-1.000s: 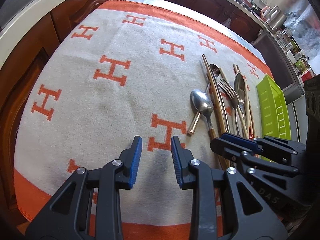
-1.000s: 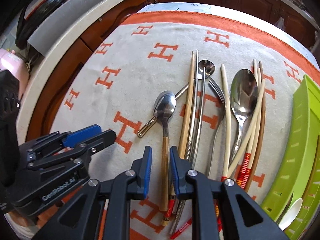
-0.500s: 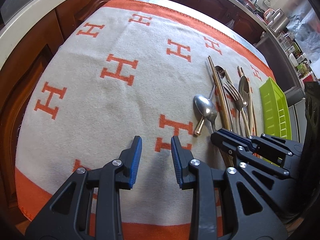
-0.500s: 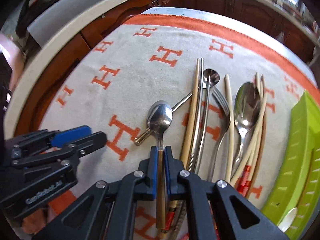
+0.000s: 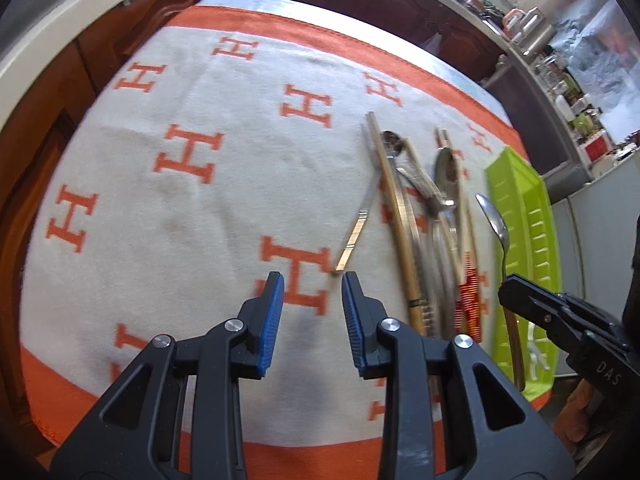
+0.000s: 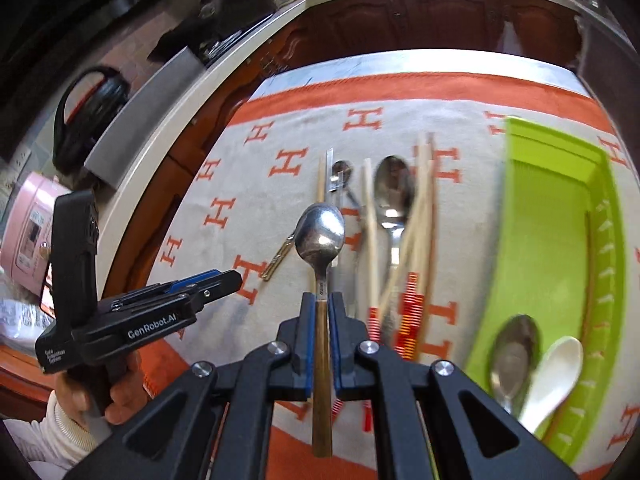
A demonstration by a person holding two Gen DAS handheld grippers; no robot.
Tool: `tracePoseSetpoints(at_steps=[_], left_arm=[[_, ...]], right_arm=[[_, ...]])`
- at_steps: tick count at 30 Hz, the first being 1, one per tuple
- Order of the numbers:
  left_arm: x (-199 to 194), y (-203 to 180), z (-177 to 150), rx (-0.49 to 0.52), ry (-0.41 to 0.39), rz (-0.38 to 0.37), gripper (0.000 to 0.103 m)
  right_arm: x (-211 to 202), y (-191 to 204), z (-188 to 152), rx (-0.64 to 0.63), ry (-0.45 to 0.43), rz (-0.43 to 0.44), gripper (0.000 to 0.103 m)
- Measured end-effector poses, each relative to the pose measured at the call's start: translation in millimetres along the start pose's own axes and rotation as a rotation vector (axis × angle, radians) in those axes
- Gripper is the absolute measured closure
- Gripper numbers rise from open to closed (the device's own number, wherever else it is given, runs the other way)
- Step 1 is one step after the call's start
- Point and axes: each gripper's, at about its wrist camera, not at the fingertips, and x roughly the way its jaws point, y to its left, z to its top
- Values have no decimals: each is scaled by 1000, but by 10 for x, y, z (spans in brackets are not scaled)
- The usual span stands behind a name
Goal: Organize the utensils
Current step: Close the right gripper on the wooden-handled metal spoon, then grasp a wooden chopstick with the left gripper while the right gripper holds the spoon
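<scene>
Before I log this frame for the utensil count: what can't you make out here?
- Right wrist view: motion blur smears the chopsticks; their count is unclear.
- Right wrist view: the green tray's near end runs behind the right gripper.
- Left wrist view: the fork is blurred.

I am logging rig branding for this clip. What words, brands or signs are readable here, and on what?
"GenRobot.AI": on the side of the left hand-held gripper.
"DAS": on the right hand-held gripper; the rest is cut off.
"H": orange letter repeated across the blanket.
Small white print low on the left hand-held gripper's handle: too small to read.
Panel on the pink appliance: too blurred to read.
</scene>
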Motion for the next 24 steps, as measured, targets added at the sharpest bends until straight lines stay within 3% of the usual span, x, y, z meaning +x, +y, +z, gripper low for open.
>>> tracePoseSetpoints(at_steps=[4,6,13,24], left_arm=[[68,-153,120,6,26,-129,77],[152,-240,183,12,45,-152,81],[497,-480,313,23,123,-96,89],[631,-614,307,34,132,47,95]], right_arm=[[-265,-267,-46,69,-57,-19,97],[-409,-415,-83,102,-86,-31,97],[-586,-759,-154,179,-135,-35,97],[-664,-1071,-219,246,-173,-24,97]])
